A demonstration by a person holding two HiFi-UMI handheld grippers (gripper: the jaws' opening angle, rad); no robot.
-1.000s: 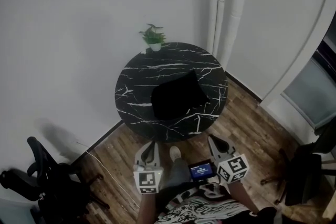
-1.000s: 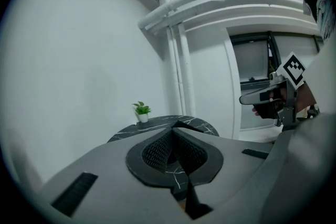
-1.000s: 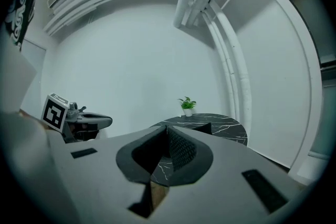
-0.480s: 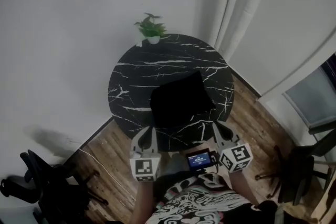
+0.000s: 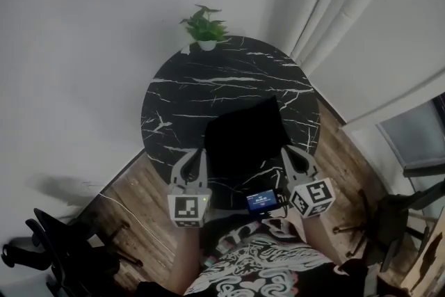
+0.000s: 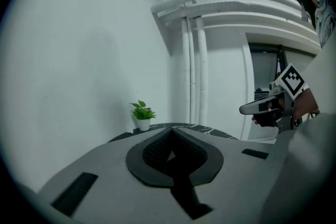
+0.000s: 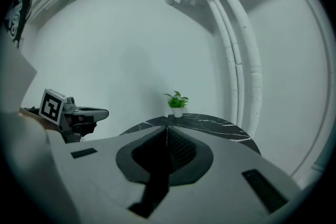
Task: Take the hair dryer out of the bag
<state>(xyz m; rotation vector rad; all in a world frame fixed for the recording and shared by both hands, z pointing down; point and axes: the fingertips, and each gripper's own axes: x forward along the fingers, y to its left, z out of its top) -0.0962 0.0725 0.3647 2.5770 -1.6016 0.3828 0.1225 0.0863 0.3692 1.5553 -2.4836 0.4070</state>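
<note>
Bag (image 5: 243, 142), black and slumped, is lying on the near half of the round black marble desk (image 5: 208, 80), and its contents are not showing. Left tongs (image 5: 195, 156) are hovering just beside the bag's left edge, jaws pressed together with nothing between them. Right tongs (image 5: 293, 154) are hovering just beside its right edge, likewise closed and empty. Small potted plant (image 5: 205, 28) is standing at the desk's far rim, near the white wall.

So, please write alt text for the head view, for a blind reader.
A black bag lies on a round black marble table, the left gripper and right gripper shut at its near edge. A potted plant stands at the far rim.
</note>
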